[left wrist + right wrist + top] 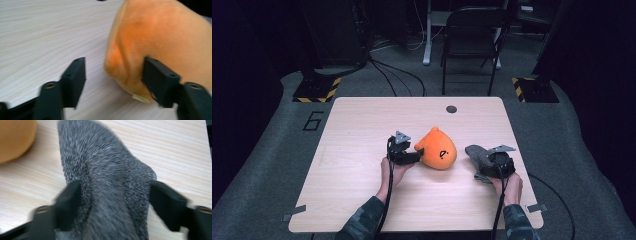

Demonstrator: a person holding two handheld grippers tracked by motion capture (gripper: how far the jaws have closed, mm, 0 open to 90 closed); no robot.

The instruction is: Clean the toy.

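Orange plush [438, 149] lies between grey sock [478, 155] (right) and left tongs [415, 156].

orange toy [438, 150]: soft matt plush. grey cloth [107, 185]: fuzzy, speckled knit. table [362, 130]: smooth pale wood grain.

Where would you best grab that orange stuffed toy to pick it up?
Probably by the small bump on the orange stuffed toy that sticks out toward the left gripper, coming in level from that side. The body looks round and too wide for the jaws; the bump is narrow, soft and easy to pinch.
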